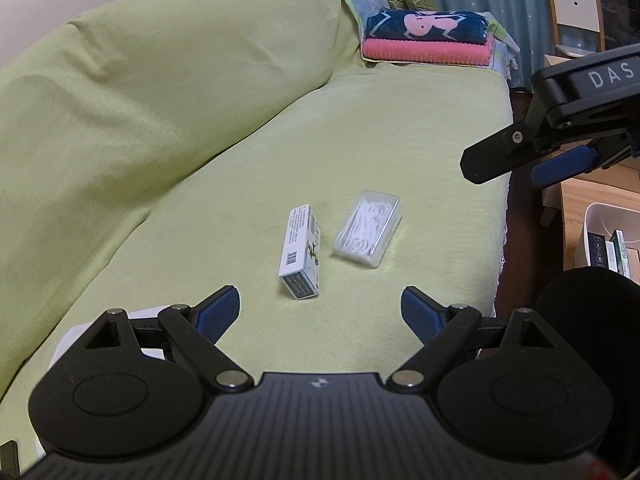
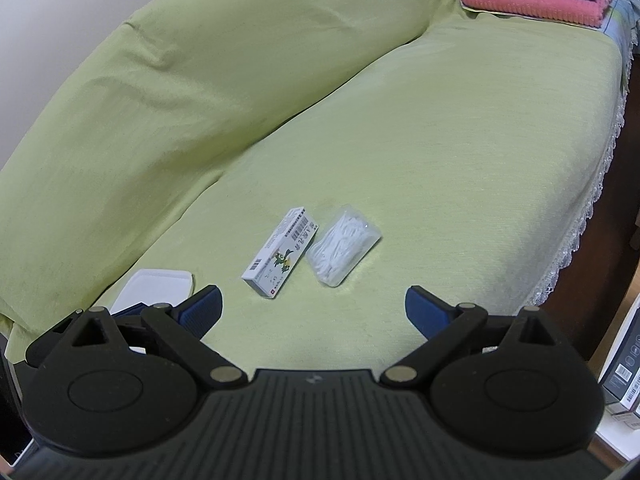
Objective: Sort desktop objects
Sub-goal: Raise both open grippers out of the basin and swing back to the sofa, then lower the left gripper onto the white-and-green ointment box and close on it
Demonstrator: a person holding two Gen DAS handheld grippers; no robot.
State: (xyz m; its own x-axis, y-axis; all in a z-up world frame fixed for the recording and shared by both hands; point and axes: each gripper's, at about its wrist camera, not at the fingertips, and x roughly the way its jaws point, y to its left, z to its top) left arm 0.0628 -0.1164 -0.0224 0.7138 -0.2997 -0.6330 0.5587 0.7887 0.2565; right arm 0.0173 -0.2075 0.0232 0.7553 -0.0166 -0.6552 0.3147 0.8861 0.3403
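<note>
Both empty, spread wide: left gripper [image 1: 320,312] and right gripper [image 2: 314,312] near carton [image 1: 301,252] (clear box [image 1: 368,228] beside), poised for picking.

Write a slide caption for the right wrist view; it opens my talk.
Open right gripper faces a small carton and clear box on a green-covered sofa.

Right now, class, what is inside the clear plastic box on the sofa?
The clear plastic box holds a heap of thin white pieces, possibly floss picks; those underneath are covered.
</note>
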